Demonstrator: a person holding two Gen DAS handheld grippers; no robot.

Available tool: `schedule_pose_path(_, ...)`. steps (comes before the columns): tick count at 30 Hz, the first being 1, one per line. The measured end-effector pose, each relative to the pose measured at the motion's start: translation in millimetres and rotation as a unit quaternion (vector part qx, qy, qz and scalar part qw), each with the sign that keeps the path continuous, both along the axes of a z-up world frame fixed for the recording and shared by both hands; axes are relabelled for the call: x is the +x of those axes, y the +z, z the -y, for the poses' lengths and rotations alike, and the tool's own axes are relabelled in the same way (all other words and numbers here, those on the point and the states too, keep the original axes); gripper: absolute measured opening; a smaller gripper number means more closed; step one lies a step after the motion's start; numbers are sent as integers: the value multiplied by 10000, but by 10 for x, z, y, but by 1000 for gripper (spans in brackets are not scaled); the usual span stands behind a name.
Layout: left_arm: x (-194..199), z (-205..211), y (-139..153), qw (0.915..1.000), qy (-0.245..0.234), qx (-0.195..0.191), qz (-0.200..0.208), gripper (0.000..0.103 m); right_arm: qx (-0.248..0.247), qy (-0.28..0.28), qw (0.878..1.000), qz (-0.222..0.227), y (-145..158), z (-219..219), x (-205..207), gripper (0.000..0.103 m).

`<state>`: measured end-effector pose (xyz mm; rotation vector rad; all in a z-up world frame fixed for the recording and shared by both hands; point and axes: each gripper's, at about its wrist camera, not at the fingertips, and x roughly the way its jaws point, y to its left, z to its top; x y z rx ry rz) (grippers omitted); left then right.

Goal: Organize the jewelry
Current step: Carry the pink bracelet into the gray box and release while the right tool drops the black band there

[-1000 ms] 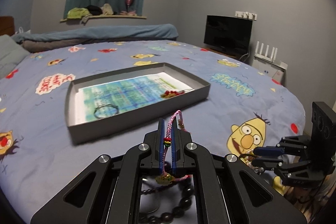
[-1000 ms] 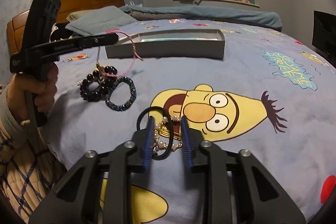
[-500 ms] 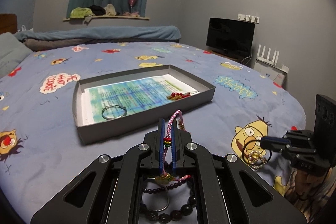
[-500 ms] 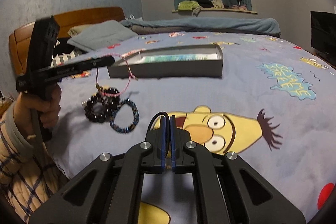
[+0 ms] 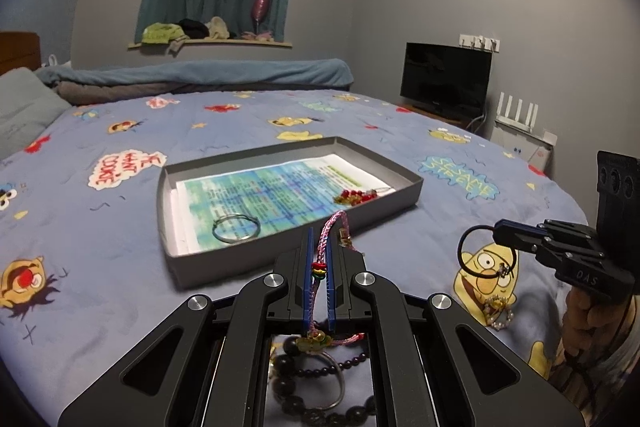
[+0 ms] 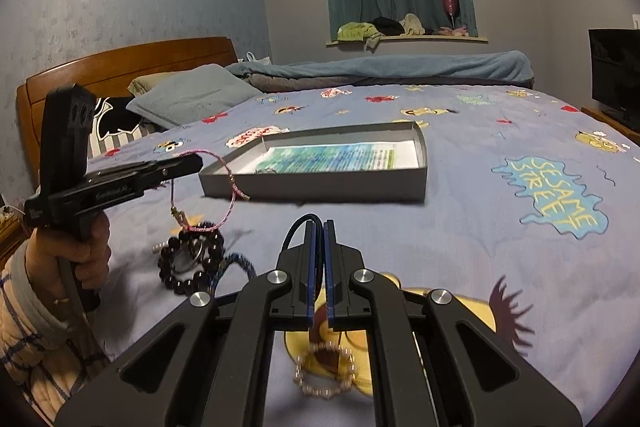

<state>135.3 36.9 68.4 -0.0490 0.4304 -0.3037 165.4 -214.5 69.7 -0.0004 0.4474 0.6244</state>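
Blue cartoon bedsheet [image 5: 400, 239] fills both views, a grey tray [image 5: 404, 201] lying on it. My left gripper [image 5: 319, 259] is clamped on a pink cord bracelet [image 5: 334, 227], raised short of the tray. My right gripper [image 6: 320, 231] is pinched on a black hair tie [image 5: 476, 253], pearl charm dangling; dark bead bracelets [image 6: 188, 261] lie below.

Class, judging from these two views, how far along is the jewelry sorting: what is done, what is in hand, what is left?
Done: a silver ring and a red beaded piece lie in the grey tray. In hand: the left gripper clamps a pink cord bracelet; the right gripper holds a black cord with a pearl loop. Left: dark bead bracelets on the bed.
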Motion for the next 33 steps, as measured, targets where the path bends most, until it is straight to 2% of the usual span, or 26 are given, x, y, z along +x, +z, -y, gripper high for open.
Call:
schedule_pose_path(10, 123, -170, 119, 9994, 145, -249, 180, 6, 113, 0, 9999, 116, 202, -126, 306, 4)
schedule_pose_path(22, 560, -412, 268, 9970, 434, -526, 361, 6, 114, 55, 9999, 63, 372, -512, 838, 4)
schedule_pose_path(33, 1006, -520, 215, 9966, 653, -482, 146, 6, 36, 127, 9999, -106, 419, -929, 1352, 4)
